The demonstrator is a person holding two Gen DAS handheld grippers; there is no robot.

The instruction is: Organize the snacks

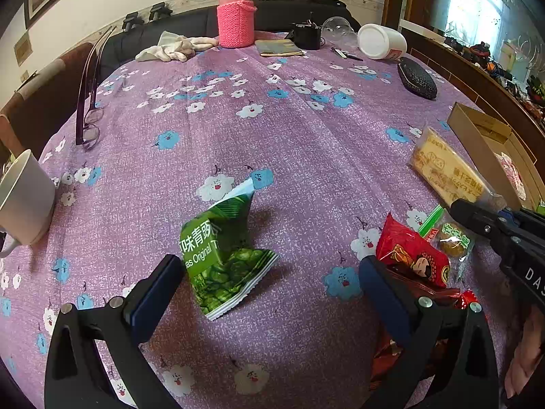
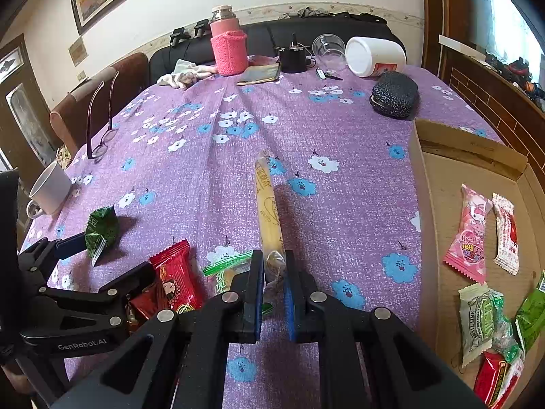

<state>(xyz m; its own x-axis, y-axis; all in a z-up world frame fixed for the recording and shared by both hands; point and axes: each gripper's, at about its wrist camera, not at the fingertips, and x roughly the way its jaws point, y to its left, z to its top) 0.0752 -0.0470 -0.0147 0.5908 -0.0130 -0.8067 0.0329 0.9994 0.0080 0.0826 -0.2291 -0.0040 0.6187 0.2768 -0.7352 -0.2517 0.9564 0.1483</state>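
Note:
A green pea snack packet lies crumpled on the purple flowered tablecloth. It sits between the fingers of my left gripper, nearer the left finger, and the jaws stand wide open. By the right finger lie a red packet and a clear cake packet. My right gripper is shut on the near end of a long yellow biscuit packet, which points away from it beside the open cardboard box. Inside the box lie a pink packet and several other snacks.
A white mug stands at the table's left edge, with purple glasses behind it. At the far side are a pink flask, a tipped white jar and a black case. A wooden ledge runs along the right.

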